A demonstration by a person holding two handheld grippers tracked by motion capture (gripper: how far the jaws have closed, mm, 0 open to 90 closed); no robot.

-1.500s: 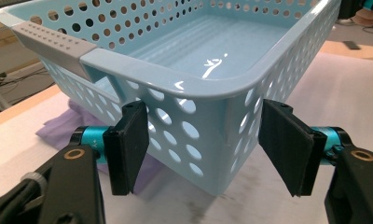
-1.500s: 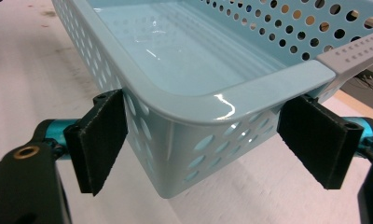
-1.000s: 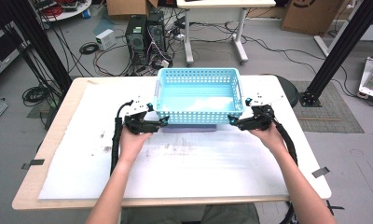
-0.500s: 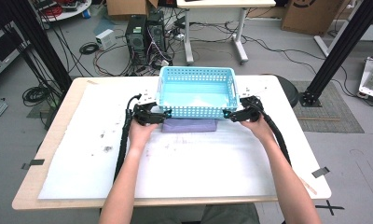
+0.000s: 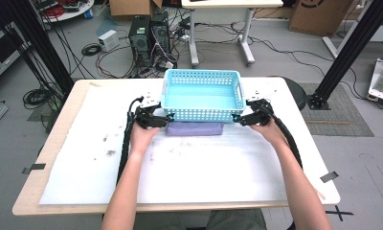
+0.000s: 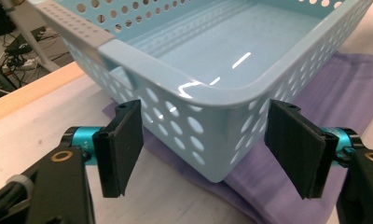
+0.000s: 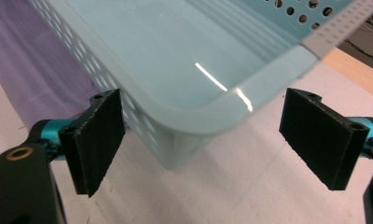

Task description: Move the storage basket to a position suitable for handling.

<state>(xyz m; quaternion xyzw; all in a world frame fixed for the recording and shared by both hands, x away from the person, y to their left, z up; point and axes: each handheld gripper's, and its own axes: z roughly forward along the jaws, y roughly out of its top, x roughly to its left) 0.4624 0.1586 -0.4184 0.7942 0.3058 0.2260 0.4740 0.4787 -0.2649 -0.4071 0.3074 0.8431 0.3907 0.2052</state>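
Observation:
A light blue perforated basket [image 5: 201, 114] stands empty on the white-covered table, its near part resting on a flat purple cloth [image 5: 194, 129]. My left gripper [image 5: 166, 119] is at its near left corner. The left gripper view shows that gripper [image 6: 208, 149] open, its jaws just having been opening, with the basket's corner [image 6: 212, 135] between the pads and a gap on each side. The cloth [image 6: 352, 79] spreads under the basket there. My right gripper [image 5: 236, 118] is at the near right corner. It [image 7: 203, 140] is open too and straddles that corner [image 7: 184, 126] untouched, with cloth [image 7: 17, 60] behind.
The white sheet [image 5: 199, 177] covers most of the wooden table and carries a few dark smudges at the left [image 5: 108, 152]. Beyond the far edge, computer towers [image 5: 149, 33] and cables sit on the floor. Black frame posts [image 5: 352, 48] stand at both sides.
The basket has come down and away from the person onto the purple cloth. Both hands followed it inward, then stayed beside its near corners.

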